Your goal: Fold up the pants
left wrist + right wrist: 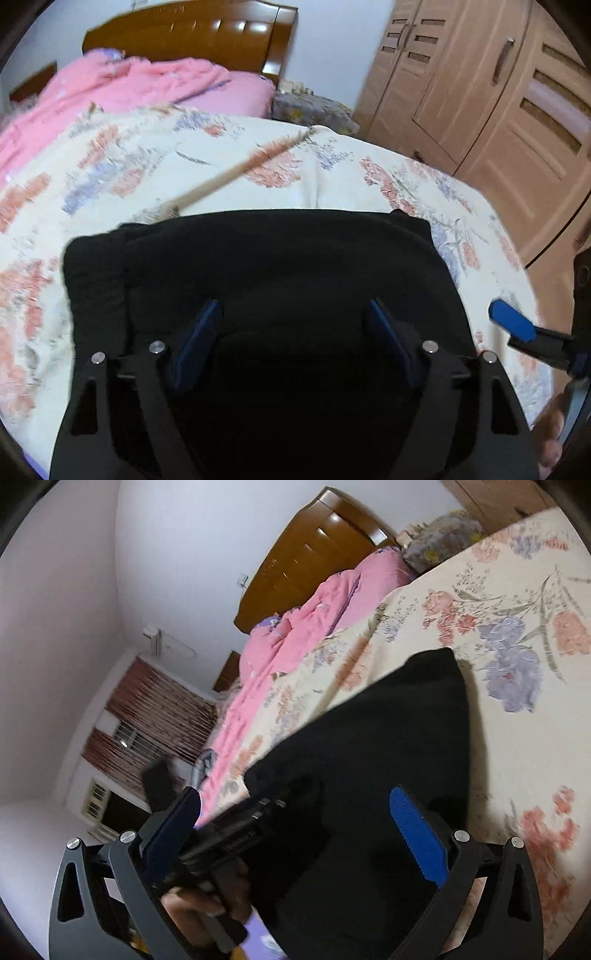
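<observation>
Left gripper (pixel 291 332), lower centre, fingers spread wide, holding nothing, over the pants (pixel 258 266), which lie as a folded black block on the floral sheet (pixel 221 155). Right gripper (pixel 295 823) likewise open over them. Advice: press flat, square the edges before any further fold.
</observation>
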Tool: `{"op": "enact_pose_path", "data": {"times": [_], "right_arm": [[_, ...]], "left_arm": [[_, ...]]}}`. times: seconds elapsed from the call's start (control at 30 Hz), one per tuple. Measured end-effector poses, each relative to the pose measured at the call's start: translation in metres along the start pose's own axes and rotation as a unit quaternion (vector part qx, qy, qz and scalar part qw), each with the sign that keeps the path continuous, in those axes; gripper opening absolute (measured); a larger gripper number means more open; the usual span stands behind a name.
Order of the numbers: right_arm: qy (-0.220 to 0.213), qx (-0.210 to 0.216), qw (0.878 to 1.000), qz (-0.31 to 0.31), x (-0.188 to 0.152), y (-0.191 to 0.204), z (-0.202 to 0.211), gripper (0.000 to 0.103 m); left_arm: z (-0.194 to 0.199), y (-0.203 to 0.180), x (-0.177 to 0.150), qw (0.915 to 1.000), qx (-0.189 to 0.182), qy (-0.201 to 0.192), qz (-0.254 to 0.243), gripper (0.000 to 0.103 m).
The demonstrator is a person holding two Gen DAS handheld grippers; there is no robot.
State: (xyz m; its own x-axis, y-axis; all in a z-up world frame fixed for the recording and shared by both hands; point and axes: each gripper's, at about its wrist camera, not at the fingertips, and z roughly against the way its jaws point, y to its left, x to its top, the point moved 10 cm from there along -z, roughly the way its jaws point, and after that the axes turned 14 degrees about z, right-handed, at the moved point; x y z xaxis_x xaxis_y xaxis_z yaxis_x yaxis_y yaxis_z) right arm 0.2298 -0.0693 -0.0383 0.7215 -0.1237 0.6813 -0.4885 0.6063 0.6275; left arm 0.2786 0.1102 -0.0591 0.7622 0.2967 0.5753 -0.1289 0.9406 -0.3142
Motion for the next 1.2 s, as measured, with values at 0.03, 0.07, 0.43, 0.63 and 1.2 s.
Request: {"op": "enact_pose_path", "data": {"times": [0.03,0.07,0.43,0.63,1.2], "right_arm": [[0.000,-0.007,1.000,0.011,-0.002,0.000,0.002,0.099],[-0.004,-0.018,0.999,0.026,-0.007,0.002,0.008,0.099],[0.070,-0.049,0.988,0.131,-0.070,0.023,-0.005,0.099],[0.075,-0.070,0.982,0.158,-0.079,0.026,0.000,0.099],[0.004,-0.196,0.953,0.232,-0.102,0.053,0.054,0.099]], "left_arm": [[0.005,-0.002,-0.003,0.9997,0.017,-0.012,-0.011,0.083],[0.012,-0.003,-0.003,0.9988,0.032,-0.030,-0.020,0.087],[0.062,0.059,-0.046,0.9755,0.185,-0.118,-0.013,0.102],[0.061,0.069,-0.049,0.9788,0.154,-0.134,-0.007,0.102],[0.086,0.065,-0.049,0.9756,0.140,-0.167,0.025,0.102]]}}
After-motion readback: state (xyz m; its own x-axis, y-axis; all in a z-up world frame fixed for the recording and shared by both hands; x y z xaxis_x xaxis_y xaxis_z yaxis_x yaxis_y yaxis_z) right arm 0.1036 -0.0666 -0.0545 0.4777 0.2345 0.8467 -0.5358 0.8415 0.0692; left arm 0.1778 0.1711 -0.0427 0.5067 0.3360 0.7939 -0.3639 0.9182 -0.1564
